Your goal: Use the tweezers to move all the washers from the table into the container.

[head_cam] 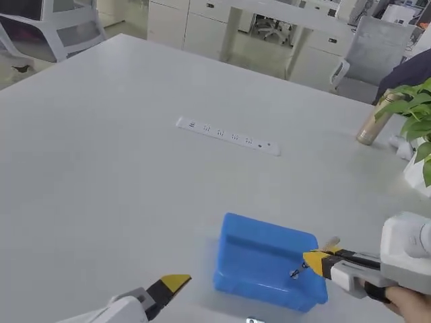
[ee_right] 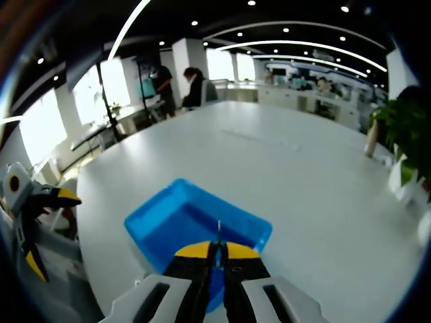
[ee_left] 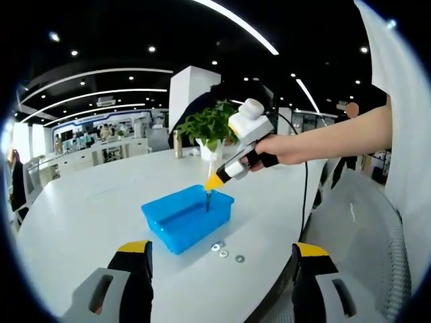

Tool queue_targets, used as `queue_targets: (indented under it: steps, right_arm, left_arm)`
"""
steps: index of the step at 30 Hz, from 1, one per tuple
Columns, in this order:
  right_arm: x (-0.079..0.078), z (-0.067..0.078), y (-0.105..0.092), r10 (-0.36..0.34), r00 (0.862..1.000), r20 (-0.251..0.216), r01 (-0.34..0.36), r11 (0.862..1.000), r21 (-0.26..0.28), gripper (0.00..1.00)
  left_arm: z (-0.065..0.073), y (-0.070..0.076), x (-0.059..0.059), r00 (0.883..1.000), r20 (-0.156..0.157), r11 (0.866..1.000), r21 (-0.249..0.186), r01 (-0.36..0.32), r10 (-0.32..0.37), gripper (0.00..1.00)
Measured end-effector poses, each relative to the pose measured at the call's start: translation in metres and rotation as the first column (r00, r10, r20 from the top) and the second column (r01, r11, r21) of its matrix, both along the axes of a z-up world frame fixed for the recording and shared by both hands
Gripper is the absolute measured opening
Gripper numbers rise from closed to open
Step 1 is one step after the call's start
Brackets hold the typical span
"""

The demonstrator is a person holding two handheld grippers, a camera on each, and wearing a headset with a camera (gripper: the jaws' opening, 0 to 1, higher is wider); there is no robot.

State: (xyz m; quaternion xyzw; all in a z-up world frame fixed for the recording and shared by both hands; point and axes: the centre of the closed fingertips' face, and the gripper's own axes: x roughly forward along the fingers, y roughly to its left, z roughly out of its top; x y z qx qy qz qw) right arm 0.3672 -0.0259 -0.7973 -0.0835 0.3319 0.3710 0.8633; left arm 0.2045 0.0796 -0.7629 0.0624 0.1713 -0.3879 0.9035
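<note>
A blue container (head_cam: 259, 259) stands near the table's front edge. My right gripper (head_cam: 314, 259) hangs over its right side, shut on thin tweezers (head_cam: 302, 267) that point down into it. Something small and round sits at the tweezer tips; I cannot tell if it is a washer. In the right gripper view the right gripper (ee_right: 217, 252) is clamped on the tweezers (ee_right: 218, 232) above the container (ee_right: 188, 222). Three washers (ee_left: 224, 253) lie on the table just in front of the container (ee_left: 182, 219). My left gripper (ee_left: 221, 261) is open, low and short of them.
A white power strip (head_cam: 227, 135) lies mid-table. At the far right stand a metal bottle (head_cam: 374, 119) and a potted plant (head_cam: 416, 114). Office chairs and cabinets stand beyond the far edge. The left gripper (head_cam: 176, 281) sits at the front edge, left of the container.
</note>
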Motion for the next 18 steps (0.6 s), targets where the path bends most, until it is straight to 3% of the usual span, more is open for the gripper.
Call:
queue_targets:
  steps: [13, 18]
  right_arm:
    - [0.0011, -0.0053, -0.0001, 0.025, 0.999, 0.024, -0.024, 0.998, -0.051, 0.02]
    - [-0.0007, -0.0043, 0.0009, 0.018, 1.0, 0.019, -0.018, 0.999, -0.04, 0.02]
  left_arm:
    - [-0.0005, -0.0003, -0.0002, 1.0, -0.003, 1.0, 0.005, 0.002, -0.002, 0.85]
    - [-0.0006, -0.0004, -0.0004, 1.0, -0.004, 1.0, 0.005, 0.003, -0.003, 0.85]
